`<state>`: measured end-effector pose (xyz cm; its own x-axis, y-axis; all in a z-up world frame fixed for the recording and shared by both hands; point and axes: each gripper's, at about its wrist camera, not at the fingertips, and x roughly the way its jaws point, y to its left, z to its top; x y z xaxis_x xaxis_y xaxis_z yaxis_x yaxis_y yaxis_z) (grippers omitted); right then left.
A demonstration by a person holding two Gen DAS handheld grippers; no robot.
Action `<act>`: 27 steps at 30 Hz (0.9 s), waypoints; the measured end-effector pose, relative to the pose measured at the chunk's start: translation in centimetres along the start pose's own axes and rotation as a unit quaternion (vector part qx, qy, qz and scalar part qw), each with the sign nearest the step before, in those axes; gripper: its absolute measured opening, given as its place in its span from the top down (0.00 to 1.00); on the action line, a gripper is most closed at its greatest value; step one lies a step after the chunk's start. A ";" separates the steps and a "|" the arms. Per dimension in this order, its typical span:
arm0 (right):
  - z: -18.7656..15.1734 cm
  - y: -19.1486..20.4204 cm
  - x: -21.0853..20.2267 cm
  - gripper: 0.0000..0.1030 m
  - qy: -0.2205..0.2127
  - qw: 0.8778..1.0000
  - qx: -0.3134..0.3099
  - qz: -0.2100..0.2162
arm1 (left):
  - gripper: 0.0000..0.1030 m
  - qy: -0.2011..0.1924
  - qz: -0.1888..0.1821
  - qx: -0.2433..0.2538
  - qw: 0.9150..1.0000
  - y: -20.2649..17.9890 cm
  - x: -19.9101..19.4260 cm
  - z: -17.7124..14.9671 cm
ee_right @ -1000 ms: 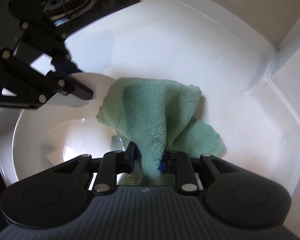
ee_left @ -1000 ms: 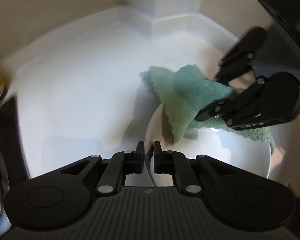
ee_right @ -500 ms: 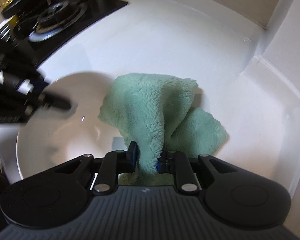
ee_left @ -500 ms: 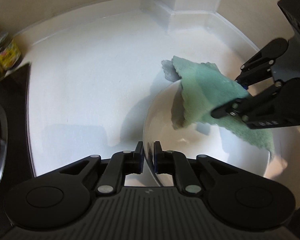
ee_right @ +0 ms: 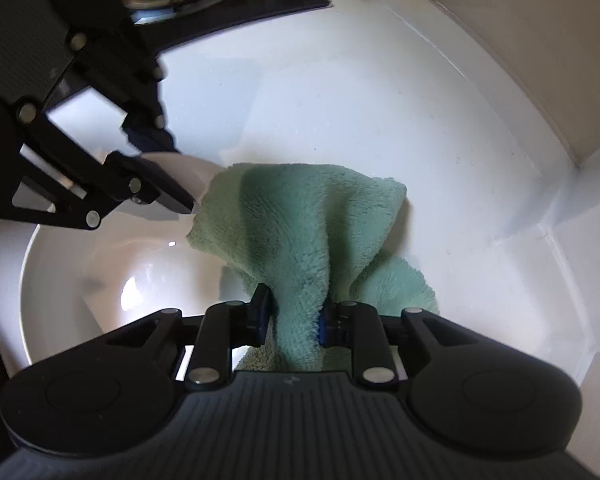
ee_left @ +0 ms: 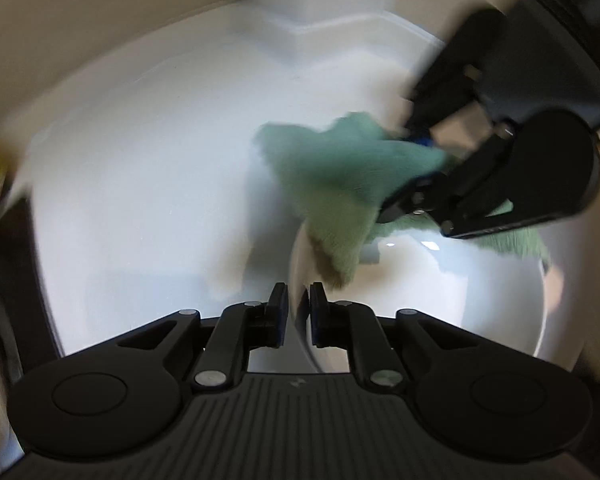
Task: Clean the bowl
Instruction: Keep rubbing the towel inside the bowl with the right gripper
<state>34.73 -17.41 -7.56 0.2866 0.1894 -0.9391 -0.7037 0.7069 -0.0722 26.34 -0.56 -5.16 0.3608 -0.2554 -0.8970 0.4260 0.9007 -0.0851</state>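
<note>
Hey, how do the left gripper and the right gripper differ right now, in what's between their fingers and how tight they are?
1. The left gripper has the rim of the white bowl between its fingers; the right gripper has the green cloth.
2. The left gripper's jaws have just been opening and stand off the rim; the right gripper's are clamped on the cloth.
Shared: both are black and point down at the bowl.

Both grippers are built of matte black plastic: ribbed housings, round side discs, silver screws at the linkage joints, blue fingertip pads [ee_right: 262,312]. White lettering, seemingly, is blurred.
</note>
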 end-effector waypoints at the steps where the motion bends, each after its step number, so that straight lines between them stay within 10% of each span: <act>1: -0.3 -0.3 -0.1 0.85 -0.006 1.000 0.018 0.004 | 0.78 -0.002 0.000 -0.021 1.000 0.1 -0.3 -0.5; 8: -2.6 0.1 -0.9 0.86 -0.026 0.995 0.099 -0.014 | 0.82 -0.001 0.009 -0.022 1.000 -0.6 -0.8 -1.3; 14: -3.9 0.7 -1.5 0.83 0.042 0.998 0.029 0.041 | 0.92 0.003 0.002 0.080 0.997 -1.1 0.3 0.6; 20: -1.6 0.4 -0.5 0.82 0.042 0.999 -0.027 0.003 | 0.91 0.000 -0.021 0.165 0.986 -1.8 1.7 2.4; 27: -0.6 -0.3 0.0 0.82 0.009 1.000 0.004 0.015 | 0.88 -0.002 -0.008 0.036 0.999 -0.9 1.4 1.2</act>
<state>34.60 -18.05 -7.70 0.2532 0.1992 -0.9467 -0.7068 0.7063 -0.0404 27.47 -2.10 -5.77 0.3567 -0.2714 -0.8940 0.4898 0.8692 -0.0684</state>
